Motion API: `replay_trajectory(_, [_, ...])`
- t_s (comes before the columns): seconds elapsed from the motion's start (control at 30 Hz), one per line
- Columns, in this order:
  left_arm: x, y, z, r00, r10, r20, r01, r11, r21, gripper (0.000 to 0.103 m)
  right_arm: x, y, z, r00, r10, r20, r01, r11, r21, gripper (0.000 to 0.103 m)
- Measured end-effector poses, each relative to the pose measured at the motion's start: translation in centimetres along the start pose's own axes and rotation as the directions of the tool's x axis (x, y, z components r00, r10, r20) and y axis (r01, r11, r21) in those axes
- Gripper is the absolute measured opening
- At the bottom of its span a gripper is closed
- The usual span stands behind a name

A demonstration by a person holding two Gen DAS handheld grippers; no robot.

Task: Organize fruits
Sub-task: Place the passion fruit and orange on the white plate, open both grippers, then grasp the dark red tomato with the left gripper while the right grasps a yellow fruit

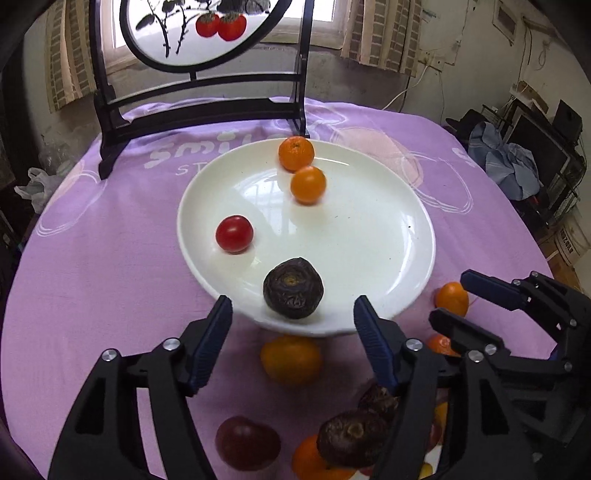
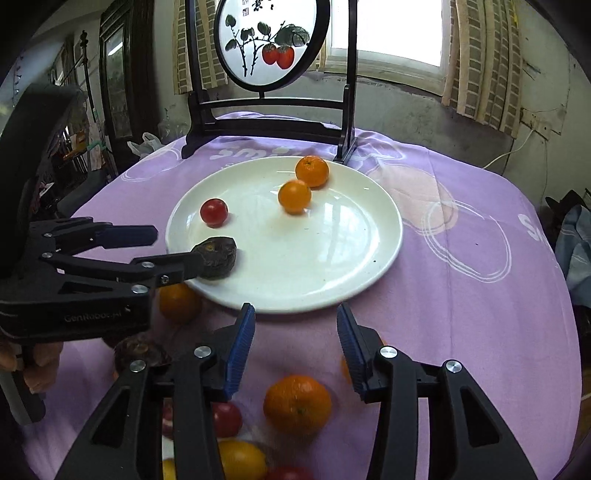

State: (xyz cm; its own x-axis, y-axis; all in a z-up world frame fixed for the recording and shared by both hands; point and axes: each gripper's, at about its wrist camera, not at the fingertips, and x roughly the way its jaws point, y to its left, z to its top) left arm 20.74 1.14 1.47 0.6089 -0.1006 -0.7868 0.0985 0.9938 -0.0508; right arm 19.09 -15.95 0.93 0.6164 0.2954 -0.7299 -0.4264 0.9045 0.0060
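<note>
— What sort of place am I working in?
— A lived-in home, I'd say. I see a table under a purple printed cloth [image 1: 110,266], a painted round screen [image 2: 271,44] on a dark stand, and curtains [image 2: 484,62] beside a bright window [image 2: 391,29].
— Anything else?
— Clothes [image 1: 506,162] heaped by cluttered shelves [image 1: 554,155], and worn walls [image 2: 406,107].

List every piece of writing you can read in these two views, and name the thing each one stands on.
"smil...", white letters, rest hidden behind the plate: purple tablecloth.
"ST...", smaller line beneath it: same cloth.
"S...", cut off at the picture's edge: cloth.
"GenRobot.ai", faint embossing, partly blurred: body of the left claw.
Dark characters at the top of the round painted screen: too small to read.
</note>
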Motion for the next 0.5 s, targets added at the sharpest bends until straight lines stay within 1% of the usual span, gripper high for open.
replay_trajectory(0.03, [-0.9,0.0,-0.5,1.000,0.010,0.017,-0.010,1.000,0.008,0.077,-0.8,-0.2,-0.5,1.000,-0.001,0.005,0.001,1.000,0.004,0.048])
replay_trajectory(0.07, [-1.8,-0.1,-1.1,0.999,0.015,0.033,-0.016,1.000,0.012,0.080,-1.6,-0.3,-1.2,1.000,-0.001,0.011,0.001,1.000,0.006,0.051])
replay_trajectory(0.17, [-4.1,0.0,-3.3,0.998,0.009,0.060,-0.009,1.000,0.008,0.084,-4.2,-0.6,-3.7,1.000,0.001,0.024,-0.001,1.000,0.016,0.055])
replay_trajectory(0.33, [-5.8,0.6,-7.4,0.999,0.002,0.044,-0.001,1.000,-0.022,0.085,-6.1,0.1,-7.6,1.000,-0.008,-0.003,0.008,1.000,0.003,0.055])
replay_trajectory(0.5, [-6.0,1.2,-10.7,1.000,-0.013,0.007,0.013,0.999,-0.051,0.085,-6.7,0.9,-10.5,0.999,0.004,-0.039,-0.003,1.000,0.022,0.056])
